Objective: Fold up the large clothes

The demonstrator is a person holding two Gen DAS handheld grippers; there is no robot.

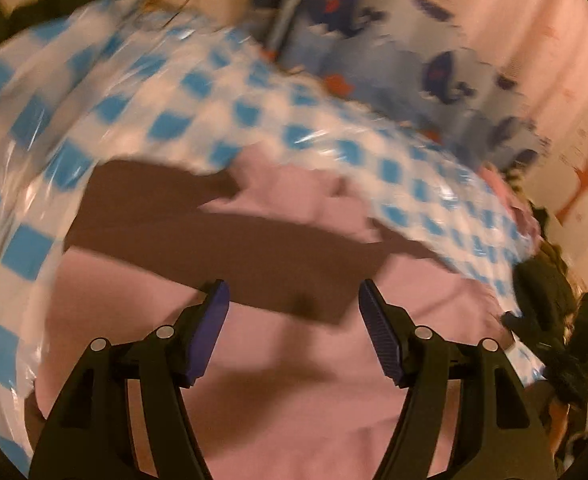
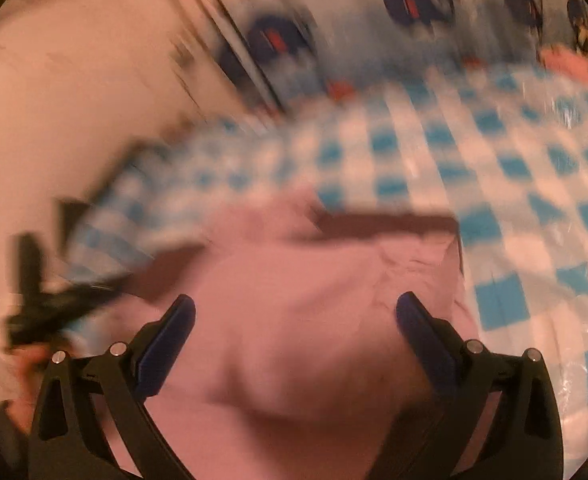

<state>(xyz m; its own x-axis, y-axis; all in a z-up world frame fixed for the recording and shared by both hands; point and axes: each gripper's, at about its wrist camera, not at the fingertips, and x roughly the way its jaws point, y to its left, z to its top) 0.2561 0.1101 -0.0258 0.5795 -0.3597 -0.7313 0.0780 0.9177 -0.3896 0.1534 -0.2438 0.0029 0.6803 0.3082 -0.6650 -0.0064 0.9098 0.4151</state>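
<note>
Two blue-padded fingers (image 1: 214, 332) of the left gripper (image 1: 294, 332) stand well apart above a pink fabric garment (image 1: 294, 400), with nothing between them; the pads press on nothing. The right gripper (image 2: 296, 344) likewise holds its pair of fingers (image 2: 426, 344) wide, empty, over the same pink cloth (image 2: 314, 320).

The garment lies spread across a blue-and-white checked plastic sheet (image 1: 166, 120) that covers the surface beneath. It looks soft and rumpled, with shallow creases and a raised fold near its middle, and a broad dark brown band (image 1: 234, 240) runs across it. Motion blur smears both views, so seams and edges are hard to read.

One pink garment is in view, one checked sheet, and two grippers of two fingers each. Beyond the sheet lies a pale blue cloth printed with dark blue whale shapes (image 1: 394, 52). A hand (image 2: 26, 380) shows at the lower left of the right wrist view, beside the other black gripper (image 2: 46, 304).
</note>
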